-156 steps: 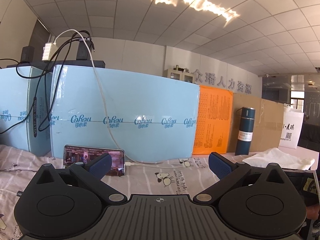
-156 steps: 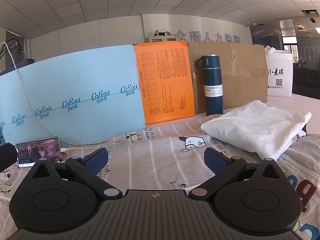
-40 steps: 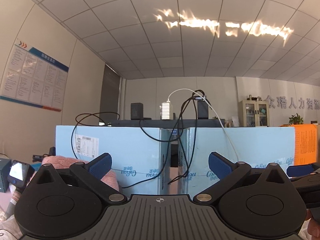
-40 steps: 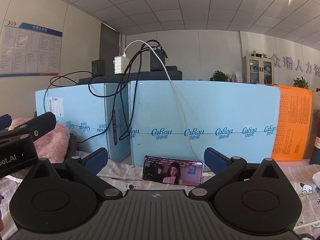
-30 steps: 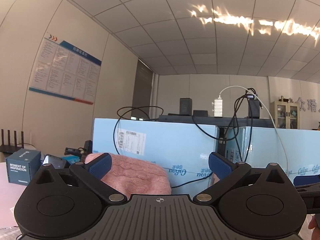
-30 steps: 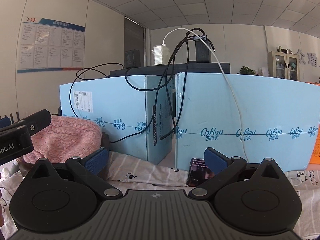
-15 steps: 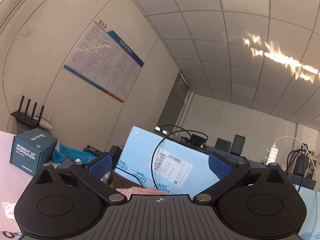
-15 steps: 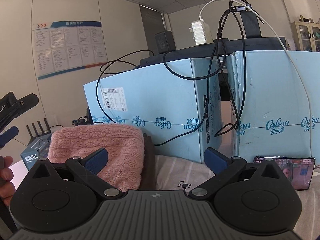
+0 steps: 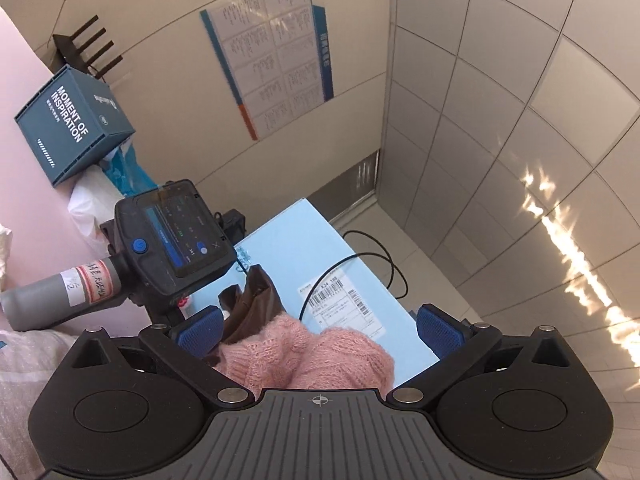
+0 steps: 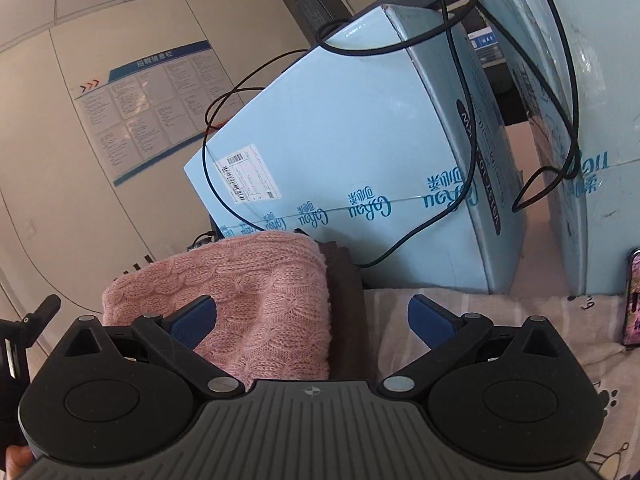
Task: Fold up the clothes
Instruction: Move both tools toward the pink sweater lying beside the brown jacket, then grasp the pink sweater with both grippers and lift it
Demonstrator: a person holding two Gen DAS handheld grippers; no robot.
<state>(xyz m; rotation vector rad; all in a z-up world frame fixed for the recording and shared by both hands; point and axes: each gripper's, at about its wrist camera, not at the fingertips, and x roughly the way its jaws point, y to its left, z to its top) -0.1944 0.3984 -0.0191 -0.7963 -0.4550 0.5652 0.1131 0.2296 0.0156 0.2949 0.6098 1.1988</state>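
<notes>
Pink knitted sweater (image 10: 256,296) lying folded against the foot of the light blue foam box (image 10: 360,160), atop a dark brown garment (image 10: 348,312) on the printed sheet (image 10: 500,320). Right gripper (image 10: 312,318) hovering just before the sweater, fingers spread apart, gripping nothing. Left gripper (image 9: 318,330) tilting above the same sweater, fingers likewise wide, empty. Black-screened handheld device (image 9: 176,236) sitting beside the box.

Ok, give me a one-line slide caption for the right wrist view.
Open right gripper faces a pink knit sweater lying on a dark garment before pale blue boxes.
</notes>
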